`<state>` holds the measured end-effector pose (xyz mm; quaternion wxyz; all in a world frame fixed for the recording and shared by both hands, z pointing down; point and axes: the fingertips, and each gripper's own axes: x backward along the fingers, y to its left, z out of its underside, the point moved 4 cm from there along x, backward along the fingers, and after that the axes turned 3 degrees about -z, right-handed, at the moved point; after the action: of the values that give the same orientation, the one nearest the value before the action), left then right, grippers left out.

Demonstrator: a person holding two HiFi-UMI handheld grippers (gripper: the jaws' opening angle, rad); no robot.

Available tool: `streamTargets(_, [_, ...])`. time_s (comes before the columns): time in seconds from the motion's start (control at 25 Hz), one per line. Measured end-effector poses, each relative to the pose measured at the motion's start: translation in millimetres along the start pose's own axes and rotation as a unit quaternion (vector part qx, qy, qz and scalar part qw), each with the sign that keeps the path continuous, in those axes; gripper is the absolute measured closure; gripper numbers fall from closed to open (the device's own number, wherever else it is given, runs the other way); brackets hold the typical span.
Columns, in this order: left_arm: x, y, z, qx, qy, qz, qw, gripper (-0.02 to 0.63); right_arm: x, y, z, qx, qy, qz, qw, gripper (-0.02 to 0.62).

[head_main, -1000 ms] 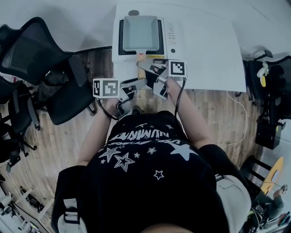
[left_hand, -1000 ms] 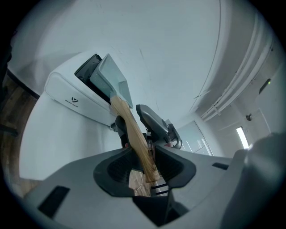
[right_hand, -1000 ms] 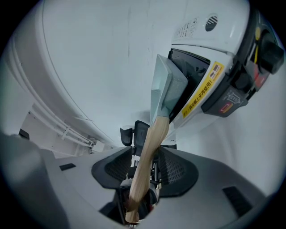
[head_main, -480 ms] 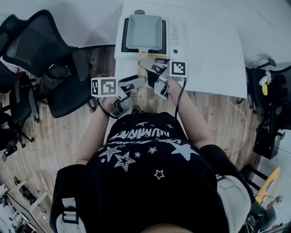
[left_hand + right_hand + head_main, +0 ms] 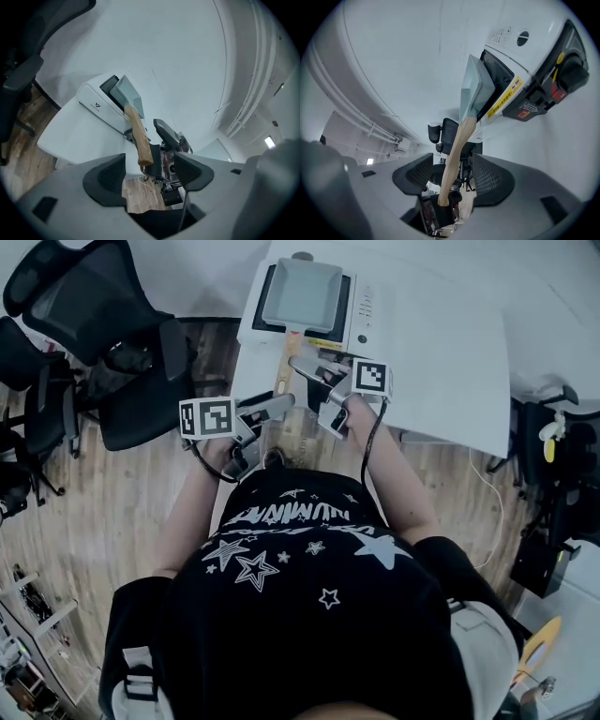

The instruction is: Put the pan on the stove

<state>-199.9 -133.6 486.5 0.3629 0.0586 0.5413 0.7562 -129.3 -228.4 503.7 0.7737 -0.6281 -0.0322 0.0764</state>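
Beneath both grippers, wooden floor (image 5: 94, 502). Ahead of them, a white surface (image 5: 441, 343), with the right gripper (image 5: 314, 371) over its near part. Behind them, the person's black star-printed shirt (image 5: 309, 615). Out past the left gripper (image 5: 277, 409), on its outer side, black office chairs (image 5: 94, 296).

On the surface, straight ahead of both grippers, a white stove (image 5: 367, 296) with a dark top. Flat on that top, the grey square pan (image 5: 300, 294), its wooden handle (image 5: 283, 371) reaching back off the stove toward the two grippers. Same seat on the stove as a second ago.

In the left gripper view, left gripper (image 5: 150, 171) with jaws opening, wider than a second ago. Free end of the handle (image 5: 140, 140) just ahead of the gap, touched by neither pad; pan (image 5: 127, 93) and stove (image 5: 96, 105) farther out along the same line.

In the right gripper view, right gripper (image 5: 452, 180) with jaws well apart, likewise wider than before. Handle (image 5: 457, 140) running down through the gap, clear of both pads, from the pan (image 5: 476, 89) on the stove (image 5: 508, 49) beyond. Nothing clamped by either gripper.
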Motion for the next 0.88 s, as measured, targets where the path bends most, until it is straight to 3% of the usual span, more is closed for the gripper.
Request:
streamTargets(0.4, [11.7,-15.4,34.4,0.014,-0.096,-0.055,0.9937,0.301,35.1,7.3,11.7,0.026,0.027,0.01,0.999,0.378])
streamTargets(0.68, [-4.1,-44.1,50.8,-0.037,-0.14,-0.108,0.9835,0.301,74.2,20.3,9.0,0.113,0.047,0.033,0.992,0.457])
streamTargets(0.88, [-12.8,-67.2,61.1,-0.072,-0.18,-0.154,0.9688,0.302,107.4,35.1,-0.4,0.179,0.019,0.049,0.982,0.515])
